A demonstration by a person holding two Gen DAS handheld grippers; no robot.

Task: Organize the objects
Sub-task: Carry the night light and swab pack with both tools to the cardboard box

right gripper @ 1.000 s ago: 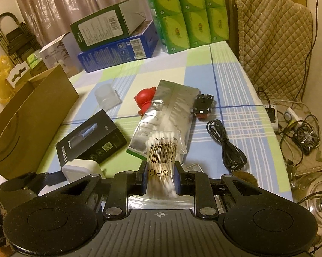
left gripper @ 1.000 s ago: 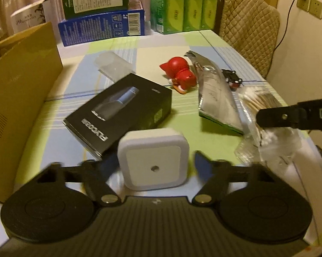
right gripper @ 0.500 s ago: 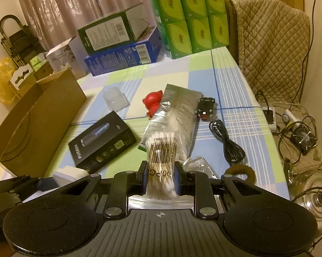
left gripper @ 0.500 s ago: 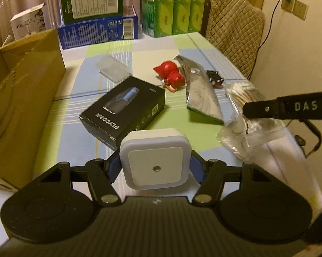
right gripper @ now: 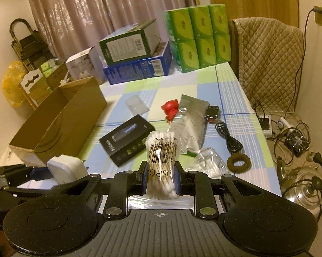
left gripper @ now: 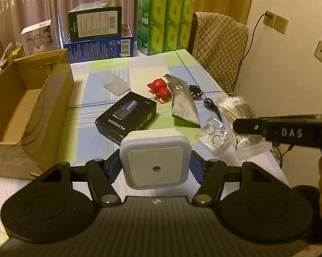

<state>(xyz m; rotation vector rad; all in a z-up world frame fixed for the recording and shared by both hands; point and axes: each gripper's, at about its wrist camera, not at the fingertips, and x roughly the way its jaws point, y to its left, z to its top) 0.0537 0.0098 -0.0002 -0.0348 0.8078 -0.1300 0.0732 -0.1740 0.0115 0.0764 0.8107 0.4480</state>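
My left gripper [left gripper: 155, 162] is shut on a white square night light [left gripper: 155, 157], held above the table's near edge; the same night light [right gripper: 64, 168] shows in the right wrist view at lower left. My right gripper [right gripper: 160, 178] is shut on a clear bag of cotton swabs [right gripper: 161, 160], lifted off the table; that bag [left gripper: 235, 111] hangs at the right in the left wrist view. An open brown cardboard box [left gripper: 21, 111] stands at the left. On the cloth lie a black FLYCO box [left gripper: 126, 117], a red toy [left gripper: 161, 88] and a silver foil pouch [left gripper: 183, 102].
A clear plastic case [left gripper: 116, 83], a small black toy [left gripper: 196, 91], a black cable [right gripper: 229, 137], a brown hair tie [right gripper: 239, 162] and a small clear bag [right gripper: 208, 162] lie on the table. Green tissue packs [left gripper: 167, 34] and stacked boxes [left gripper: 98, 40] line the far edge. A padded chair [left gripper: 220, 47] stands at the right.
My left gripper closed on the night light and lifted it up and back. My right gripper rose with the cotton swab bag.
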